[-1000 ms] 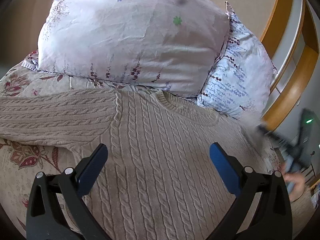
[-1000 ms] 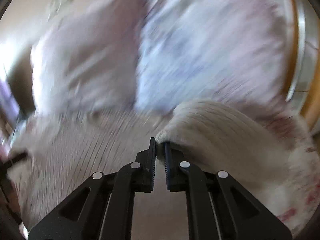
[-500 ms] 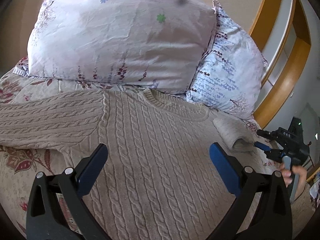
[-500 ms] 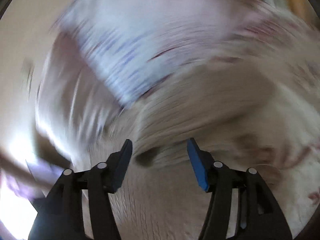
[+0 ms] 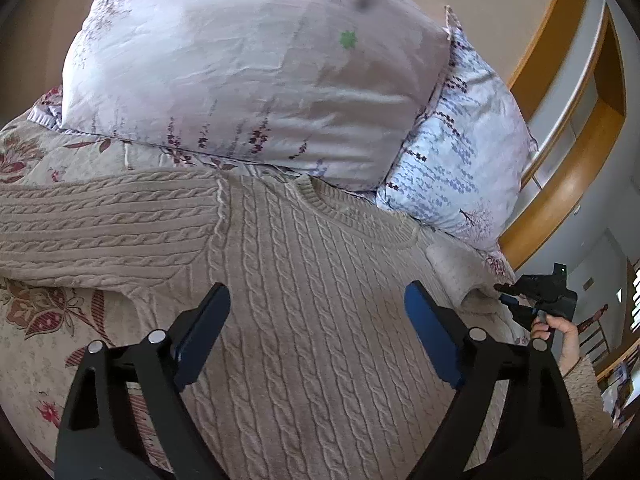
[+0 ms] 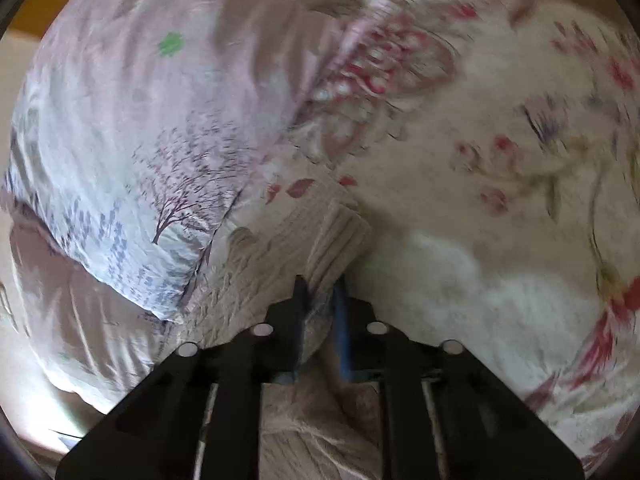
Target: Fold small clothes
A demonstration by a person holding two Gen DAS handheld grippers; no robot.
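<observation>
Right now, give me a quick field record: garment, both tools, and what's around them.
garment: beige cable-knit sweater, spread flat on the floral bedspread
left tool: open, above the sweater body, holding nothing
right tool: shut on sweater cuff, at the sweater's right side
left sleeve: stretched out sideways, unfolded
behind collar: pink pillow, blue-print pillow

The sweater (image 5: 320,320) lies flat on the bedspread (image 5: 36,344), its collar toward two pillows (image 5: 248,76) that rest side by side behind it. One sleeve (image 5: 100,228) extends to the left. At the right edge, the other sleeve's cuff (image 6: 320,256) sits between the right gripper (image 6: 320,292) fingers, beside the right-hand pillow (image 6: 132,184).
</observation>
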